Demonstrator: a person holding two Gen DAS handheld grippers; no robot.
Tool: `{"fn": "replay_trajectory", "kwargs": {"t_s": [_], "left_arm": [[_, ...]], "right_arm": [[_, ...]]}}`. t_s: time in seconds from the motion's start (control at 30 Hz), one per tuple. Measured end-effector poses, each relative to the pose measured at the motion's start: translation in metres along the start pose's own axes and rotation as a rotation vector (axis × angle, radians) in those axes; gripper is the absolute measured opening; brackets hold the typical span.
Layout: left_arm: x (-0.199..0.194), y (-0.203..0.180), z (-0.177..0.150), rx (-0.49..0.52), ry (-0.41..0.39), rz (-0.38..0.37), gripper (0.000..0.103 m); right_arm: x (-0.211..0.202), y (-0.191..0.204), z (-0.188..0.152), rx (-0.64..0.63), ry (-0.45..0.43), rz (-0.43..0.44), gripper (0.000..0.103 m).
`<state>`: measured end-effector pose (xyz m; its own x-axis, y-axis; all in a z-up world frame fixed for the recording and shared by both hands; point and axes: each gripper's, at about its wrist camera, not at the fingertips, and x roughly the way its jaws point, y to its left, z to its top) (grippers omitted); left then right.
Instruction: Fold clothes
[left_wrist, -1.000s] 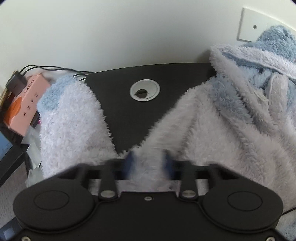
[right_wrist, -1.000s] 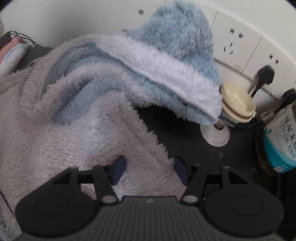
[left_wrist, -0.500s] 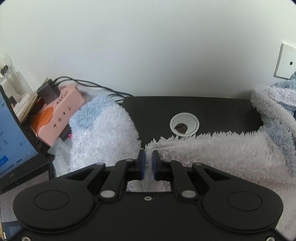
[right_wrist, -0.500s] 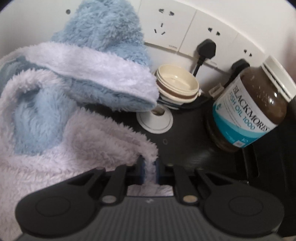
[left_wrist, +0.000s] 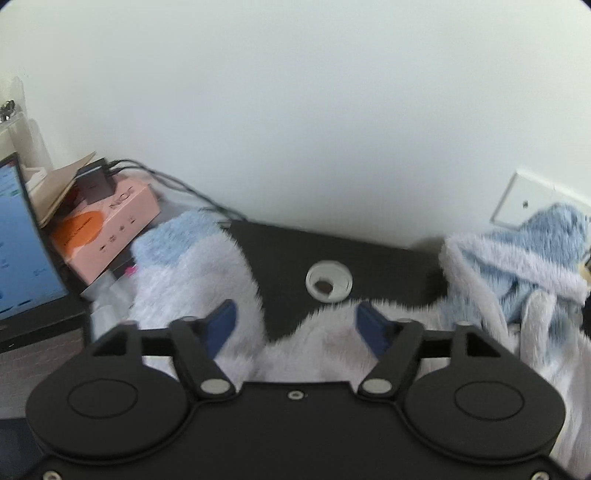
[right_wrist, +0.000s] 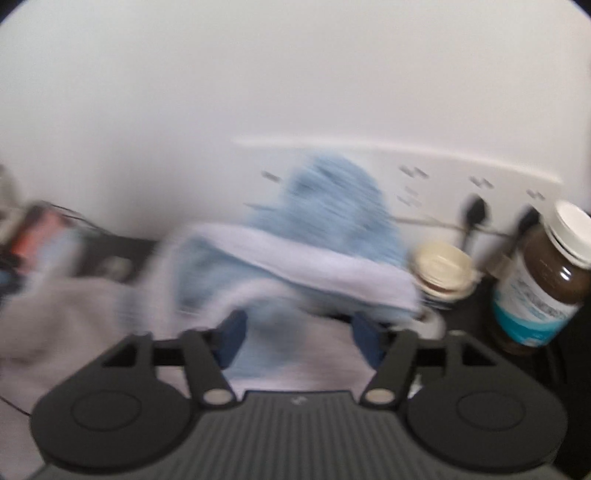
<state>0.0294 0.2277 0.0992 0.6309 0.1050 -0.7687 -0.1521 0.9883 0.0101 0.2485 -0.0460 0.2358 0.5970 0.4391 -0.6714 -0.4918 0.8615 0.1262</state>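
Observation:
A fluffy pale lilac and light blue garment lies spread over a black desk. Its sleeve with a blue cuff reaches left, and its blue hood is bunched at the right against the wall. My left gripper is open, its blue pads wide apart just above the fabric edge. In the blurred right wrist view the hood stands ahead, and my right gripper is open over the lilac fabric, holding nothing.
A pink box with cables and a laptop screen sit at the left. A white cable grommet is set in the desk. At the right stand a brown fish-oil jar, a cream lid and wall sockets.
Both grippers were shut on the garment's edge half a second ago; both have since opened and let go. Both cameras have tilted up and pulled back; the right one is still moving.

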Motion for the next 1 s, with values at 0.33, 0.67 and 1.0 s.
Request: {"fn": "replay_trajectory", "kwargs": {"t_s": [0.33, 0.67, 1.0], "left_arm": [[-0.035, -0.034, -0.037, 0.069, 0.089, 0.039, 0.097], [-0.07, -0.001, -0.075, -0.006, 0.088, 0.01, 0.099], [-0.069, 0.069, -0.155, -0.104, 0.205, -0.06, 0.099]], "right_arm": [[-0.079, 0.063, 0.017, 0.085, 0.014, 0.28, 0.095], [-0.126, 0.075, 0.012, 0.047, -0.058, 0.36, 0.099], [-0.074, 0.137, -0.091, -0.026, 0.298, 0.285, 0.096]]}}
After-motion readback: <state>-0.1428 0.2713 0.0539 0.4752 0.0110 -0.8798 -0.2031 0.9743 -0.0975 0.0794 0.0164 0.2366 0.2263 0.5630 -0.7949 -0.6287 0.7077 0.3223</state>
